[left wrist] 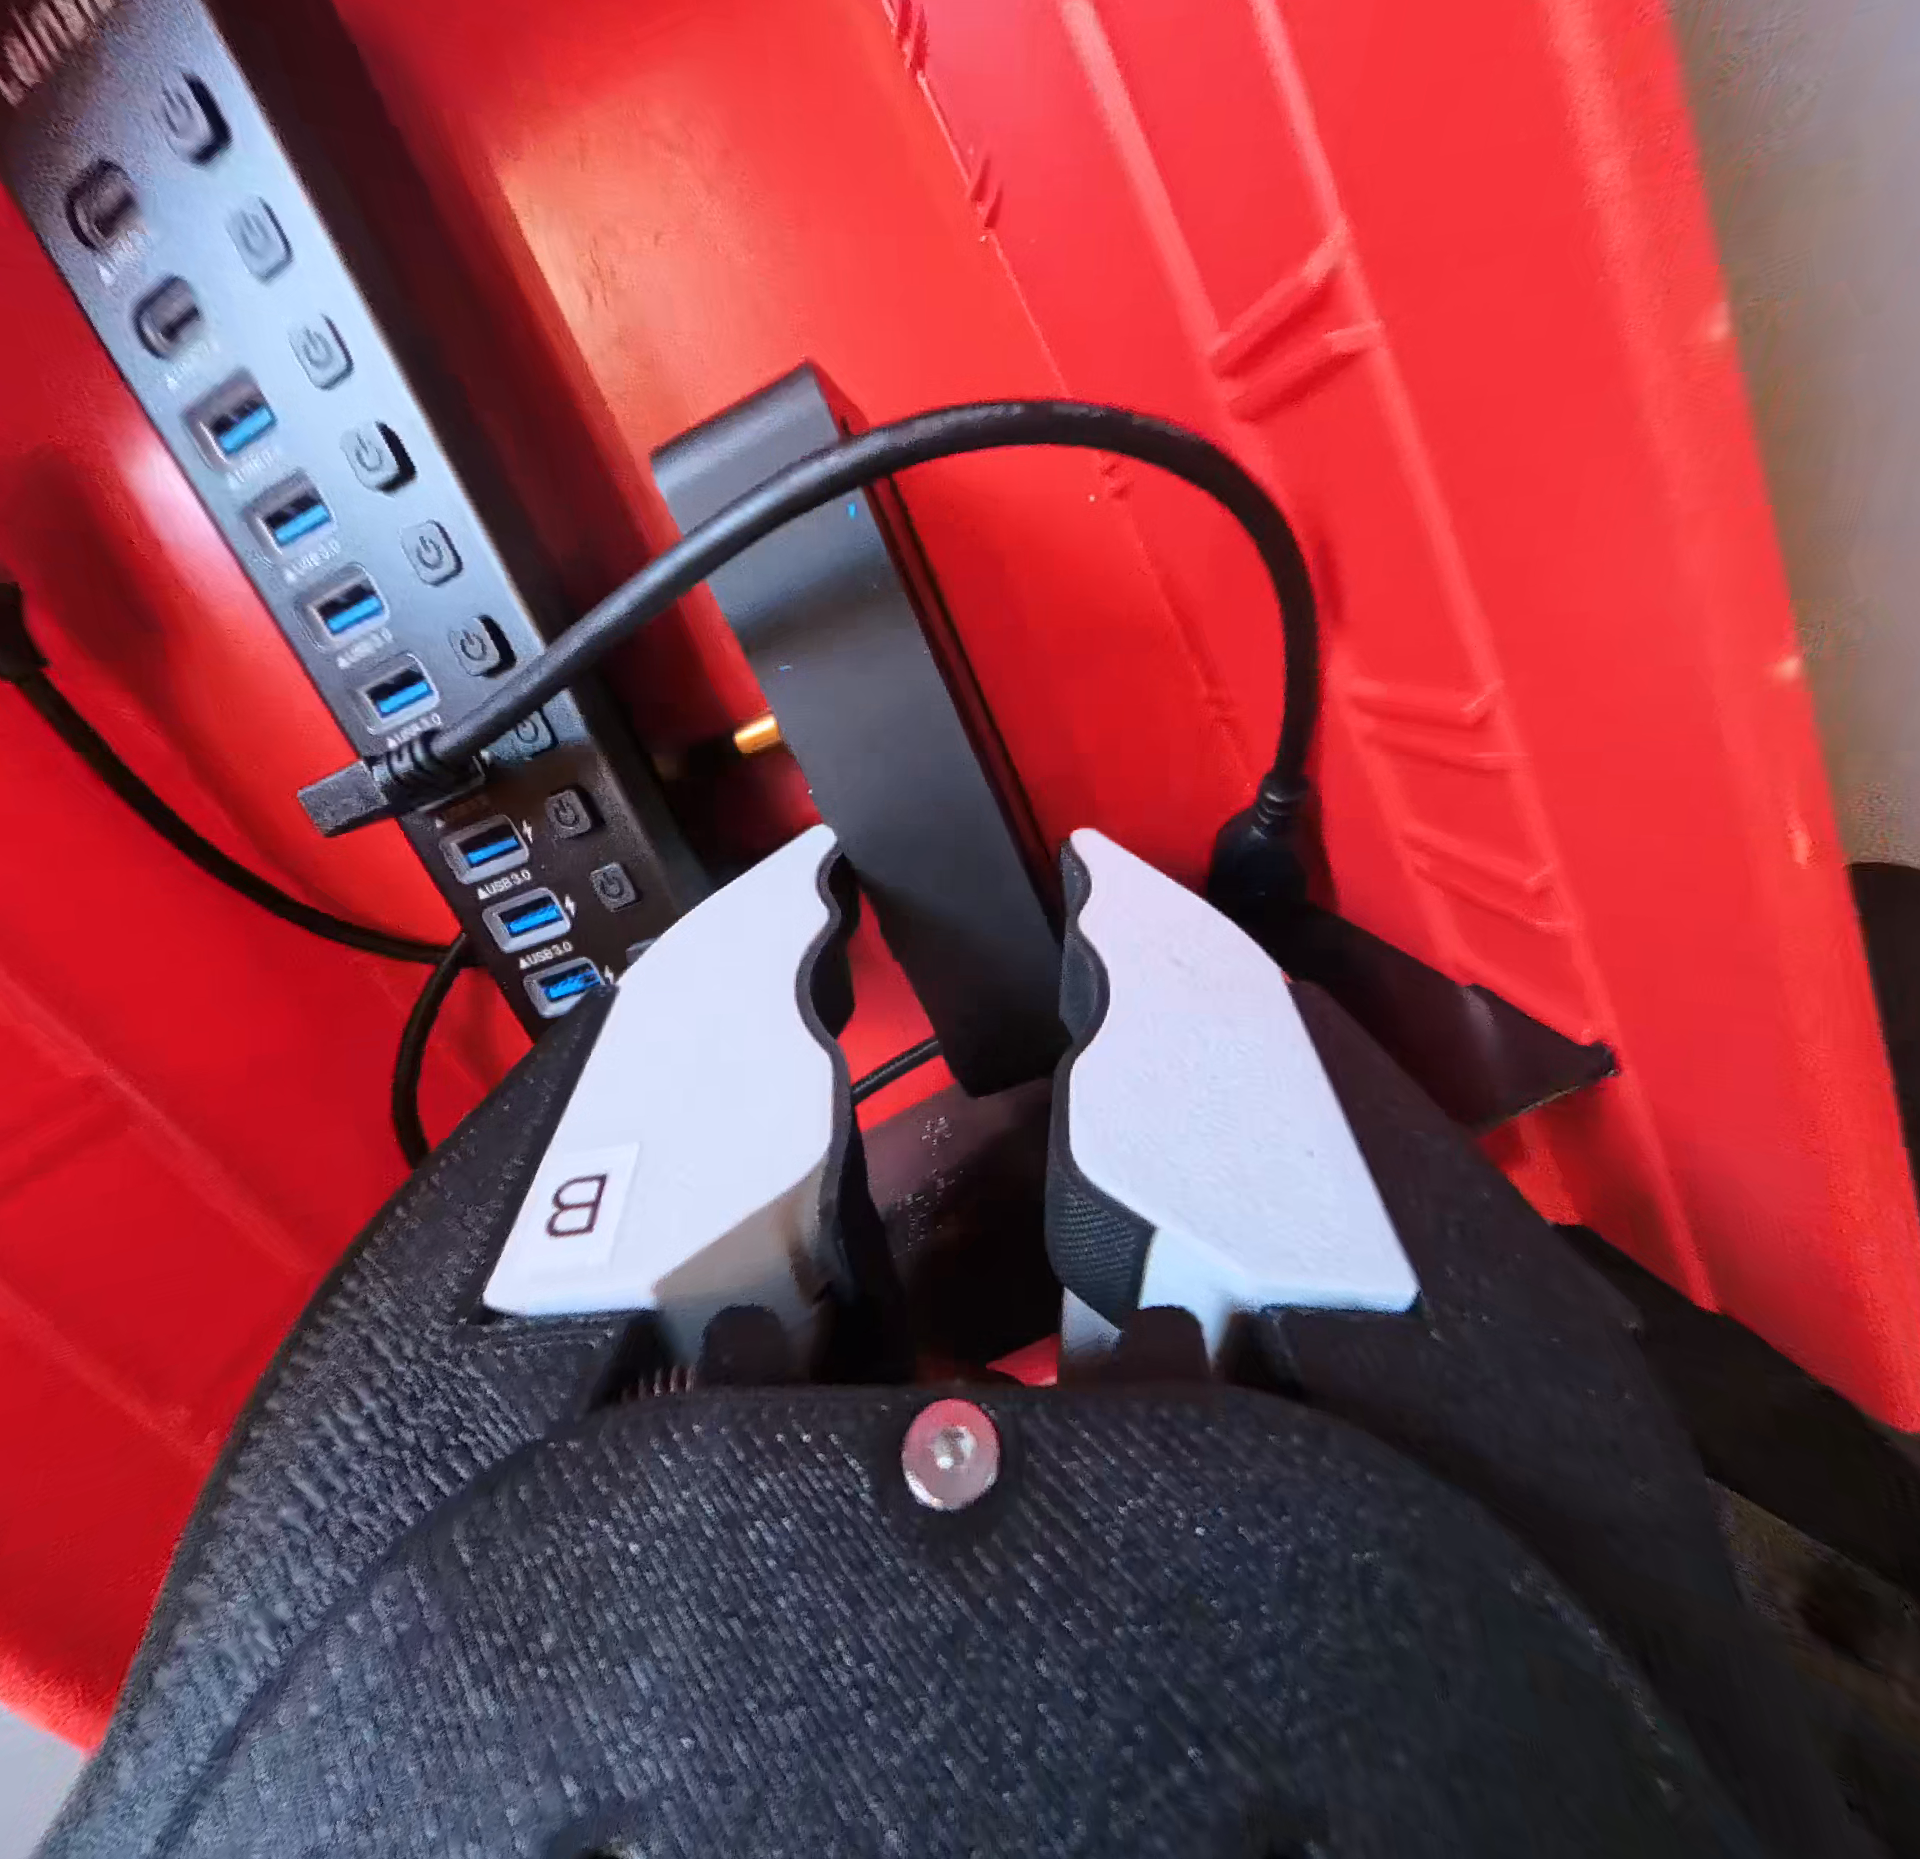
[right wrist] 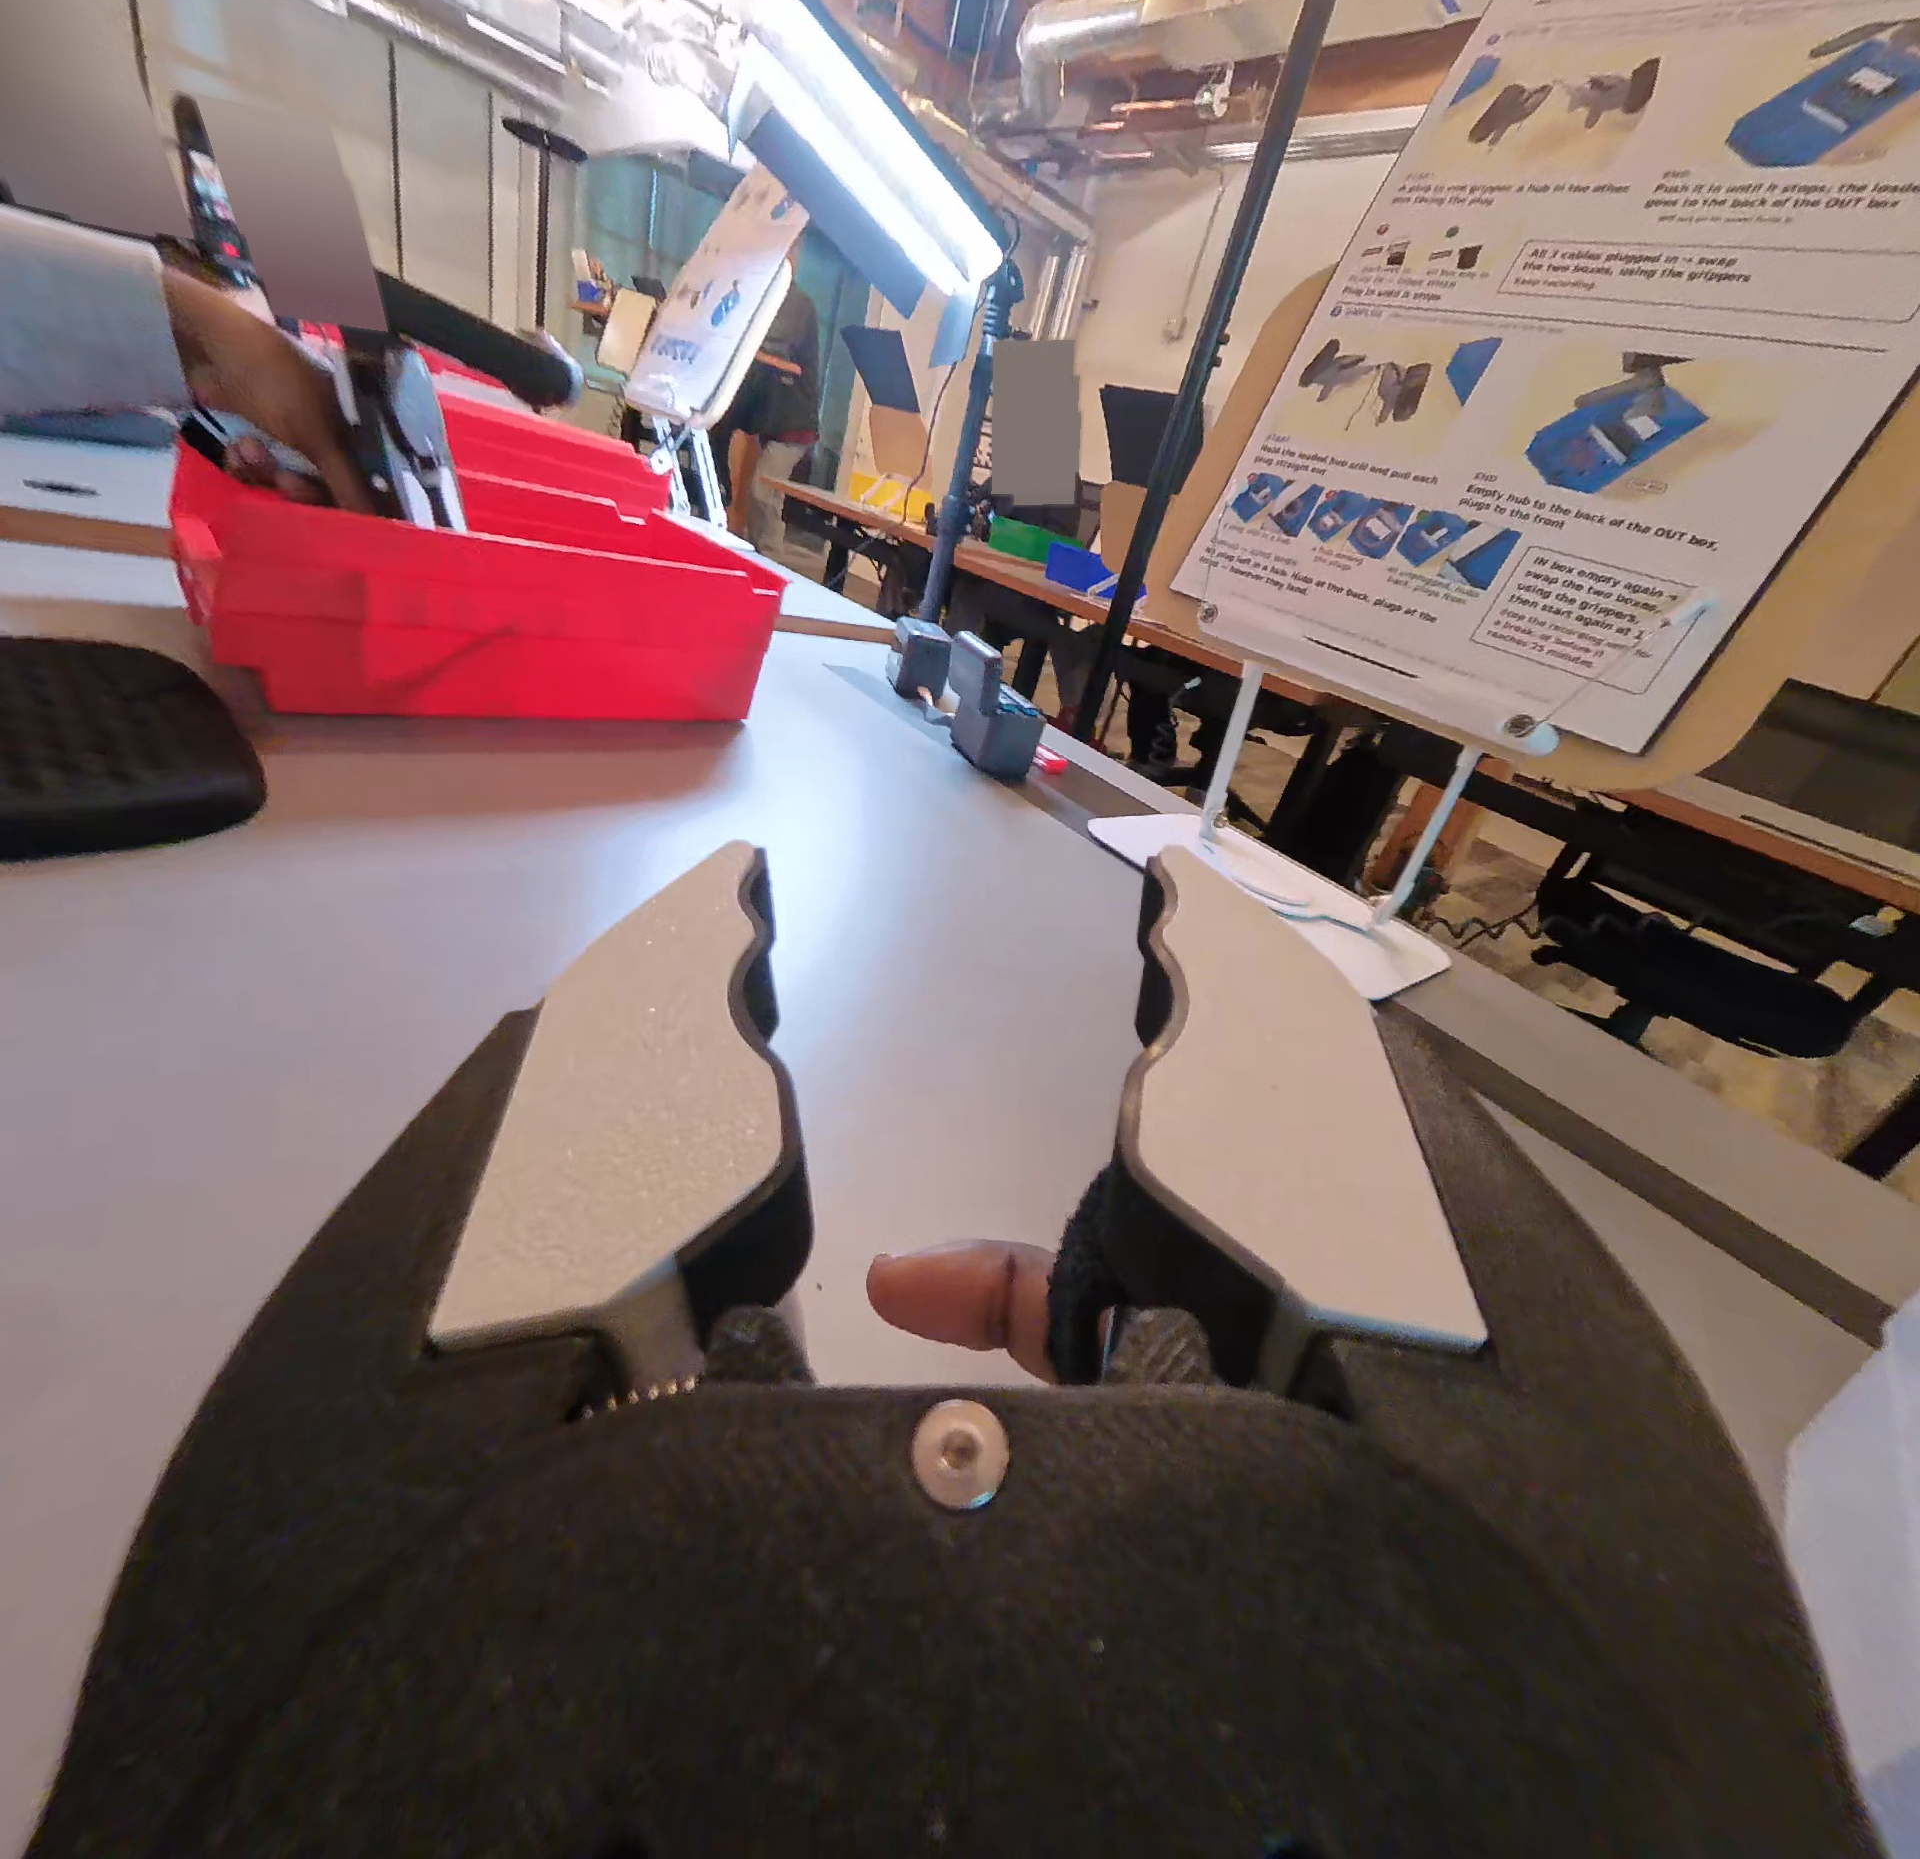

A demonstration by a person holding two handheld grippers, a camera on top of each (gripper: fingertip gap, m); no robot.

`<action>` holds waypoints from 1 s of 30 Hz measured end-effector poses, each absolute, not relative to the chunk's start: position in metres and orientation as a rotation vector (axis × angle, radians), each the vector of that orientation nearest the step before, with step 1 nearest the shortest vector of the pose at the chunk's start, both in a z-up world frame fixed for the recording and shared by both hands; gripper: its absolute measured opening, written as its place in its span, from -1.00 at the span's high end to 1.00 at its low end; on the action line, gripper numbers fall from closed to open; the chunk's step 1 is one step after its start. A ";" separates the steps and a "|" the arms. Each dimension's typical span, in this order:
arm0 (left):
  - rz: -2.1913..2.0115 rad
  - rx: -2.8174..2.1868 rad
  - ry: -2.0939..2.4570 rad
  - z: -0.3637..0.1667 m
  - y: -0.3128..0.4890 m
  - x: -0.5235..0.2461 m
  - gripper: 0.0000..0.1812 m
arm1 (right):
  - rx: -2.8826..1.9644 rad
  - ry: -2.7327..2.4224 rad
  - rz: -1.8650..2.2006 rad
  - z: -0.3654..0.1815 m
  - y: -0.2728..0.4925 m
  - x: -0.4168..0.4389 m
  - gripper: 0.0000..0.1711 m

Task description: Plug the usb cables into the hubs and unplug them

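In the left wrist view, my left gripper (left wrist: 951, 853) is down inside a red bin (left wrist: 1351, 459). Its jaws close on either side of a flat dark grey hub (left wrist: 831, 604) that stands on edge. A long black hub (left wrist: 343, 562) with a row of blue ports leans at the left. A black USB cable (left wrist: 1039, 427) is plugged into it by one plug (left wrist: 384, 775). The cable loops over the grey hub to its other plug (left wrist: 1262, 853) by the bin wall. My right gripper (right wrist: 958, 859) is open and empty over the grey table (right wrist: 520, 874).
In the right wrist view, the red bins (right wrist: 499, 614) stand at the far left with the left gripper (right wrist: 405, 448) inside one. Two small grey boxes (right wrist: 977, 708) and an instruction board (right wrist: 1558, 355) on a white stand are ahead right. A black pad (right wrist: 104, 739) lies at the left. Tip to tip, the grippers are about 45 centimeters apart. My left gripper is the nearer one to the plug (left wrist: 384, 775): about 7 centimeters, against 50 centimeters.
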State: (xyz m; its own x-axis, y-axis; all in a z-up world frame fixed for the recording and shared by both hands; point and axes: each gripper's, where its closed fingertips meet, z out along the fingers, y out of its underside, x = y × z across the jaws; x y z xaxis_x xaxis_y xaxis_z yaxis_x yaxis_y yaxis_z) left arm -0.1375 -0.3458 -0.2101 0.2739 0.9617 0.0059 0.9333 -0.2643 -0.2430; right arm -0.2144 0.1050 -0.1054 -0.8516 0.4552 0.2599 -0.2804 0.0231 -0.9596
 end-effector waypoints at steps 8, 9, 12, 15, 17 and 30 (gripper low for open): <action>0.410 -2.234 -1.637 -0.157 -0.332 -0.137 0.64 | -0.190 -1.789 1.861 -0.108 0.106 -0.217 0.24; 0.381 -2.187 -1.611 -0.147 -0.331 -0.135 0.64 | -0.195 -1.782 1.864 -0.106 0.107 -0.218 0.25; 0.301 -2.163 -1.569 -0.126 -0.341 -0.124 0.65 | -0.215 -1.756 1.879 -0.103 0.109 -0.219 0.26; 0.401 -2.251 -1.635 -0.112 -0.367 -0.117 0.65 | -0.233 -1.736 1.895 -0.100 0.111 -0.220 0.27; 0.391 -2.312 -1.631 -0.105 -0.370 -0.112 0.65 | -0.236 -1.726 1.889 -0.100 0.112 -0.221 0.28; 1.193 -2.808 -1.465 -0.036 -0.400 -0.096 0.66 | -0.193 -1.765 1.784 -0.110 0.109 -0.222 0.29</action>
State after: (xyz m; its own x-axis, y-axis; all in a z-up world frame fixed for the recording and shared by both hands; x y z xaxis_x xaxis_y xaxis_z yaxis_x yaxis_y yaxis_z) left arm -0.0964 -0.3995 -0.0356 0.3857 0.6228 -0.6807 0.7927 -0.6012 -0.1009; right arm -0.2223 0.1090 -0.1101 -0.8006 0.5118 0.3117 -0.3172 0.0795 -0.9450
